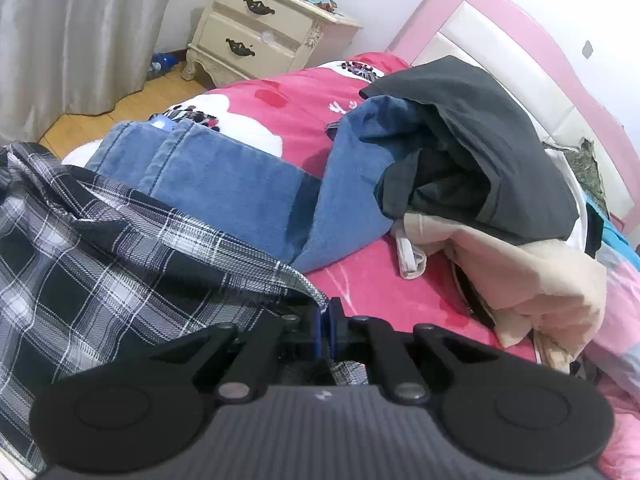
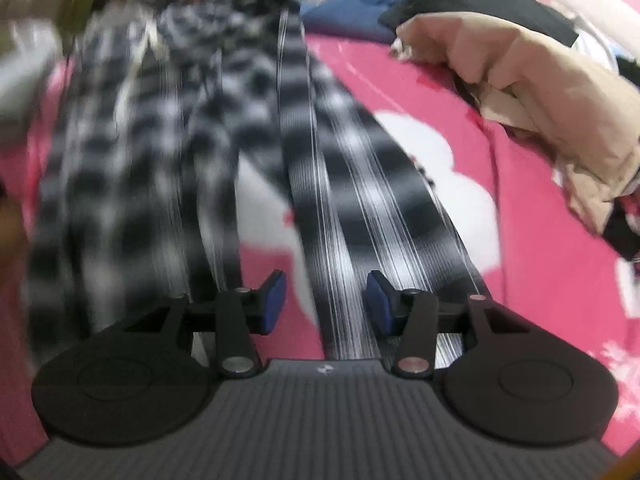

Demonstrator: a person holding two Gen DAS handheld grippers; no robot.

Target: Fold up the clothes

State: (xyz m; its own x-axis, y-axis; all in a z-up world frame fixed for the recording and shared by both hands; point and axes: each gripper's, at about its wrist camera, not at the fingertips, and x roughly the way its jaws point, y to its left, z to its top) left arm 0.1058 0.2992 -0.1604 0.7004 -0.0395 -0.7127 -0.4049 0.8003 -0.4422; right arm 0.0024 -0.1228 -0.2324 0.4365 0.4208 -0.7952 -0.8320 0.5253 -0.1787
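- Bed (image 1: 360, 280), pink cover: unfolded clothes heaped toward the headboard
- Plaid shirt (image 1: 100, 260) stretches lengthwise between both claws, long axis running away from the right one
- Left claw (image 1: 325, 320) pinched on its edge
- Right claw (image 2: 326, 300) wide, fabric passing between its jaws, ungripped

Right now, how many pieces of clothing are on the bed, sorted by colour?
Plaid black and white: 1, the plaid shirt, clamped in the left gripper
Blue denim: 2, flat jeans and heaped jeans
Dark grey: 1, grey garment
Beige: 1, beige garment
Total: 5 clearly visible
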